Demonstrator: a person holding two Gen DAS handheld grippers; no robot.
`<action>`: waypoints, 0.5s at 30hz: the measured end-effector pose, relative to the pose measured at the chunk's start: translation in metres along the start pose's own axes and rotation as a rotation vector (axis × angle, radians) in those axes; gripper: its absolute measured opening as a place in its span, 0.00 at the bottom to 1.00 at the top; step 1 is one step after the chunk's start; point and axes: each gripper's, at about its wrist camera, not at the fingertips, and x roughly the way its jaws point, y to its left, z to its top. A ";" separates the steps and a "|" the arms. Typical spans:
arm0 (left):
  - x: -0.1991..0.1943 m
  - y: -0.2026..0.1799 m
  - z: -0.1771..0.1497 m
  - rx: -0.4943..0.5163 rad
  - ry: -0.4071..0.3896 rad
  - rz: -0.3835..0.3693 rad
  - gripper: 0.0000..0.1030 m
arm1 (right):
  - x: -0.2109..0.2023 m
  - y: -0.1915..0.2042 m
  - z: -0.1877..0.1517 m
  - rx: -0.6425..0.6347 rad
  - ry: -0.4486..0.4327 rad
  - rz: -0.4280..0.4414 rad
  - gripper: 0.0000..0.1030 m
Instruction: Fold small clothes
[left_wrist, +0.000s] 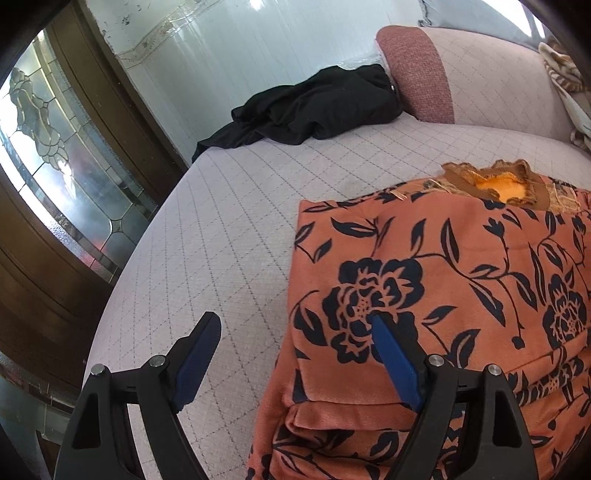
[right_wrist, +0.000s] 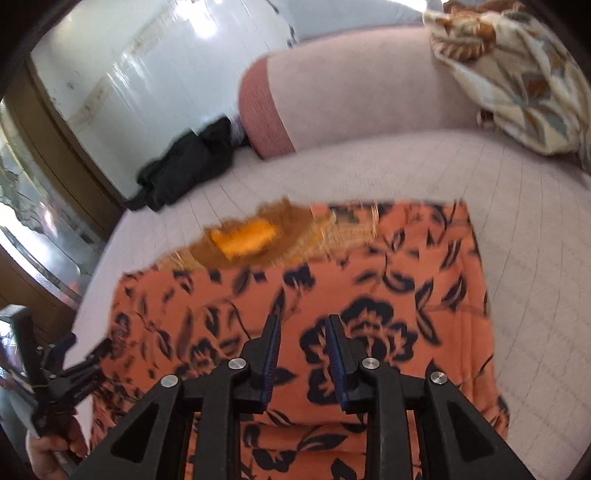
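Observation:
An orange garment with a black flower print (left_wrist: 461, 280) lies folded into a rough rectangle on the pale sofa seat (left_wrist: 229, 229). Its brown neckline with a yellow lining (left_wrist: 506, 186) is at the far end. My left gripper (left_wrist: 295, 325) is open and empty, straddling the garment's left edge near its front corner. In the right wrist view the same garment (right_wrist: 369, 266) fills the middle. My right gripper (right_wrist: 301, 325) hovers over it with its jaws partly open and nothing between them. The left gripper (right_wrist: 85, 365) shows at the garment's left edge.
A crumpled black garment (left_wrist: 314, 107) lies at the far end of the seat by the pink armrest (left_wrist: 413, 70). A patterned cream cloth (right_wrist: 517, 81) hangs over the sofa back at right. A wooden door with leaded glass (left_wrist: 55, 147) stands left.

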 end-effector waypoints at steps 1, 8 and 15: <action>0.005 -0.001 -0.001 0.009 0.020 0.001 0.82 | 0.008 -0.003 -0.004 0.009 0.027 -0.027 0.27; 0.000 0.010 -0.001 -0.023 0.012 -0.011 0.82 | -0.017 -0.024 -0.004 0.079 -0.051 -0.011 0.26; 0.009 0.009 -0.008 0.008 0.051 -0.002 0.82 | -0.036 -0.015 -0.018 0.063 -0.080 -0.003 0.27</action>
